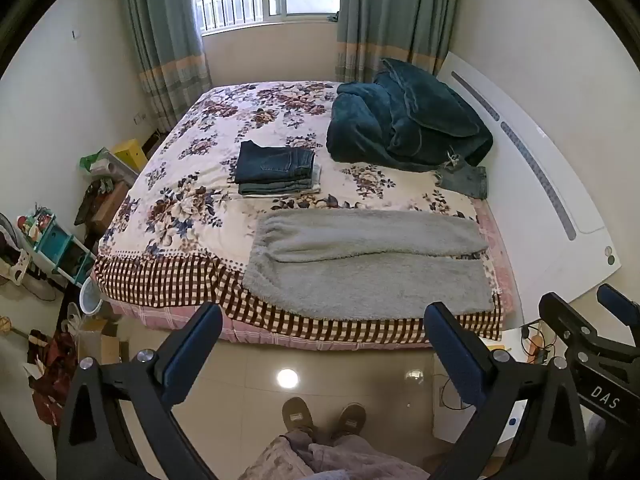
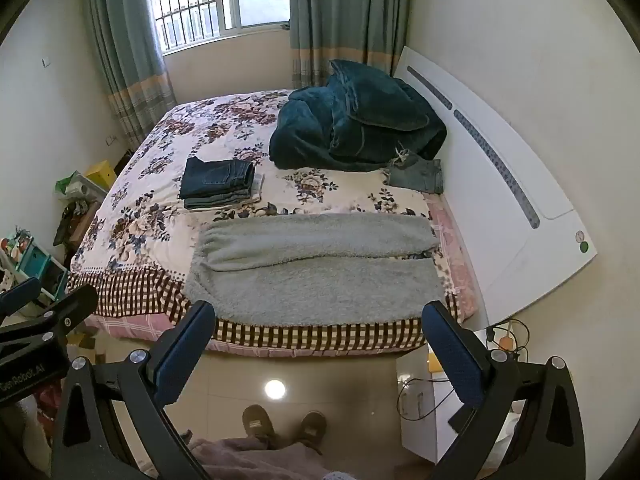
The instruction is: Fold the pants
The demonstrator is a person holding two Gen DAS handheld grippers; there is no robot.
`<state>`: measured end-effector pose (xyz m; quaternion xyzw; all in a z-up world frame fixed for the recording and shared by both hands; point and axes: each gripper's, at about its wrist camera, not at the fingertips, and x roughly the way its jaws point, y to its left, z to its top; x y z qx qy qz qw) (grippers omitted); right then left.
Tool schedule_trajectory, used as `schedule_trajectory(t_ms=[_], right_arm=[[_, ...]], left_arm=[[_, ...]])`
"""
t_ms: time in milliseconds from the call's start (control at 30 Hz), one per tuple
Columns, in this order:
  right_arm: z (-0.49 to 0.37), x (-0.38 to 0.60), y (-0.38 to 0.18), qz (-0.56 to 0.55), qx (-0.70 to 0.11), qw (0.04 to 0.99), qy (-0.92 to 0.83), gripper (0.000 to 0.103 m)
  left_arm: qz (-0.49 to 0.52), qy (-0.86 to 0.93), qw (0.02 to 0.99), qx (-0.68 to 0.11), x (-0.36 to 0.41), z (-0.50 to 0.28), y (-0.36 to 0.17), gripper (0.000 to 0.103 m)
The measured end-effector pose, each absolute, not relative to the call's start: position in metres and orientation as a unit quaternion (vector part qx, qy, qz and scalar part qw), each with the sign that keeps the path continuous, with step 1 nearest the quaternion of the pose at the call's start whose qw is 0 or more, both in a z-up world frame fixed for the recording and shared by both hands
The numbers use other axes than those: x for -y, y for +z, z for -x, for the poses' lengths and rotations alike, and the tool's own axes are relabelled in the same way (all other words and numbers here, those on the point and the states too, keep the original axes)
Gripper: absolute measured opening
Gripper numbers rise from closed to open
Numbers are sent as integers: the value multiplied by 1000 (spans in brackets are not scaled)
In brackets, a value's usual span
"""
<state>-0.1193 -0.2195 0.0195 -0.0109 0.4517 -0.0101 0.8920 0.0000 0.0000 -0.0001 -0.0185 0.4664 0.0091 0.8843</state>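
Observation:
Grey fleece pants (image 1: 368,260) lie flat across the near side of the bed, waist at the left, legs running right; they also show in the right wrist view (image 2: 316,268). A stack of folded dark jeans (image 1: 276,168) sits behind them on the floral bedspread, also seen in the right wrist view (image 2: 218,184). My left gripper (image 1: 320,348) is open and empty, held above the floor in front of the bed edge. My right gripper (image 2: 316,344) is open and empty too, beside the left one. Neither touches the pants.
A heaped teal blanket (image 1: 408,120) and a small denim piece (image 1: 464,180) lie at the far right by the white headboard (image 1: 540,184). Clutter and boxes (image 1: 80,320) line the floor at the left. A white nightstand (image 2: 424,412) with cables stands at the right.

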Motion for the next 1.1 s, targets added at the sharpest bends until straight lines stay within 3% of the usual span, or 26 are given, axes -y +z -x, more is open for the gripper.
schedule_trajectory(t_ms=[1100], right_arm=[[113, 217, 29, 6, -451, 892, -8, 103]], left_arm=[[21, 10, 885, -465, 1, -1, 0, 103]])
